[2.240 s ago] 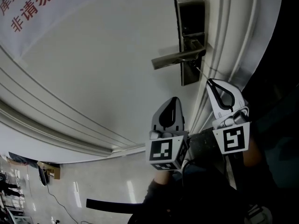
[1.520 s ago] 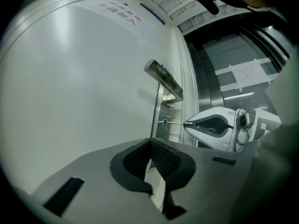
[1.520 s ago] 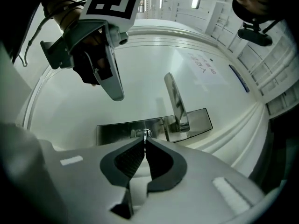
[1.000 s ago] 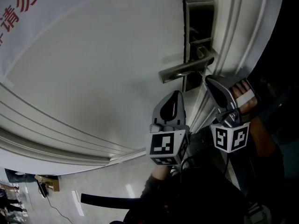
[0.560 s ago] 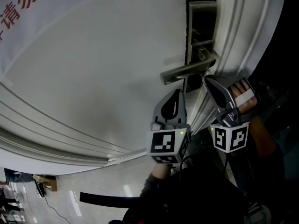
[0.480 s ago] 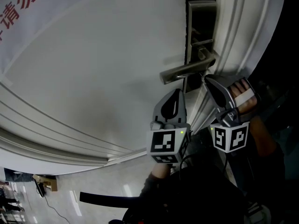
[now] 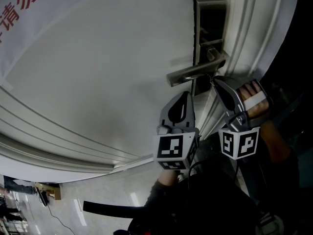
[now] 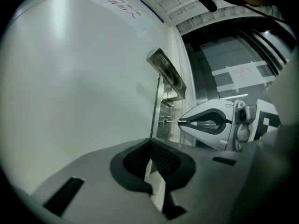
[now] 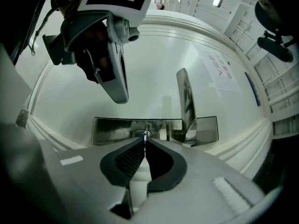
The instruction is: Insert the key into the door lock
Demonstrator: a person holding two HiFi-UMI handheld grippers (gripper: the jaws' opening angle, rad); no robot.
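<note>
While the right gripper clamps its jaws on the thin silver key, the tip meets the round keyhole in the steel lock plate straight ahead; beside it, the grey left gripper is closed, empty.

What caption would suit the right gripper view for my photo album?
Right claw pinches a key at the keyhole of the door lock, beside the lever handle.

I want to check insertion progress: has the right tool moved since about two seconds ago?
Yes. The right tool, holding the key, has closed in on the lock plate. Its tip now sits just under the handle.
</note>
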